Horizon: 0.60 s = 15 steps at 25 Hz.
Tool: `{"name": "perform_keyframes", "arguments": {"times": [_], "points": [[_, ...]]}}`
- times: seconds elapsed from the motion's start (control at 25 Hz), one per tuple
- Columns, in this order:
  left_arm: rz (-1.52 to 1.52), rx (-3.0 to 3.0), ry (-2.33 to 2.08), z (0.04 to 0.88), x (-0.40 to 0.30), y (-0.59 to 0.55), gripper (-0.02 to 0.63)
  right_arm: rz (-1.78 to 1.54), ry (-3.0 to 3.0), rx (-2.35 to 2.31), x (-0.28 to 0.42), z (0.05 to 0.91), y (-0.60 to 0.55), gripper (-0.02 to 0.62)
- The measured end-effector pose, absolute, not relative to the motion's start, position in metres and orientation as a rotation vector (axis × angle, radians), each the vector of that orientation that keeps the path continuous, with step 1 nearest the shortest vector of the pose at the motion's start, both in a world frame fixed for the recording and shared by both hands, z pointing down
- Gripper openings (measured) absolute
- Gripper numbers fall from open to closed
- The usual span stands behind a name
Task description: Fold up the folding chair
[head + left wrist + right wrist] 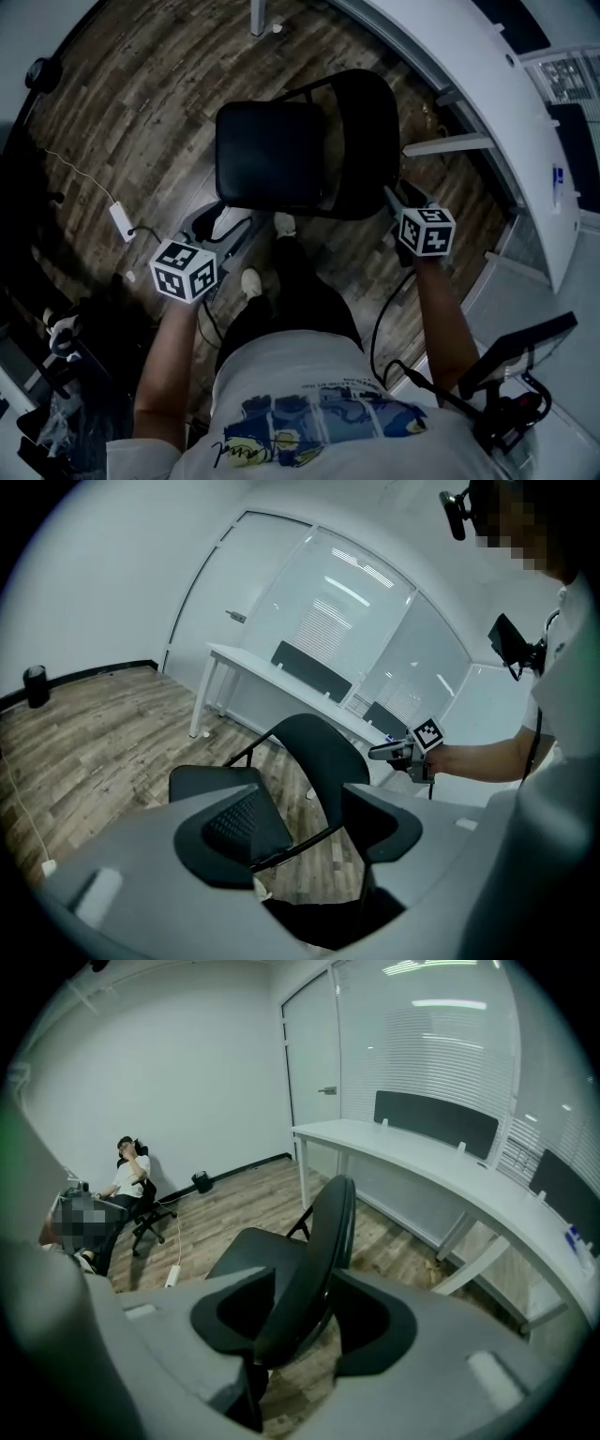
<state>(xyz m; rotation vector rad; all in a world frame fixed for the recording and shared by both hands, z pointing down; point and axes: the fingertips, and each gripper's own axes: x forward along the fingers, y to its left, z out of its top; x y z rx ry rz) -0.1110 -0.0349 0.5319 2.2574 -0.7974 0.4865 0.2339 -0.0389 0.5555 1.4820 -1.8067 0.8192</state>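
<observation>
- Left gripper (302, 829) has its jaws well apart and grips nothing; the near seat (220, 785) edge of the folding chair (272, 155) shows in the gap, apparently untouched;
- right gripper (300, 1321) likewise gapes wide and empty; the backrest (323, 1241) edge lines up between its jaws, not clamped;
- the chair stands fully unfolded on the wooden floor (141, 94) just ahead of both grippers, seat flat, with a white desk (422, 1162) behind it; folding seems not begun, so all of it is left.
</observation>
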Motion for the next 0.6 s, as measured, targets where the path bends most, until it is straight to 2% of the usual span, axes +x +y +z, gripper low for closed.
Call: {"name": "perform_keyframes", "arguments": {"times": [0.36, 0.6], "points": [[0.508, 2.177, -0.812, 0.58, -0.114, -0.057, 0.325, 0.924, -1.74, 1.474, 0.259, 0.599, -0.062, 0.192], [0.495, 2.115, -0.836, 0.614, -0.121, -0.069, 0.325, 0.986, -1.774, 1.477, 0.257, 0.605, -0.069, 0.192]]}}
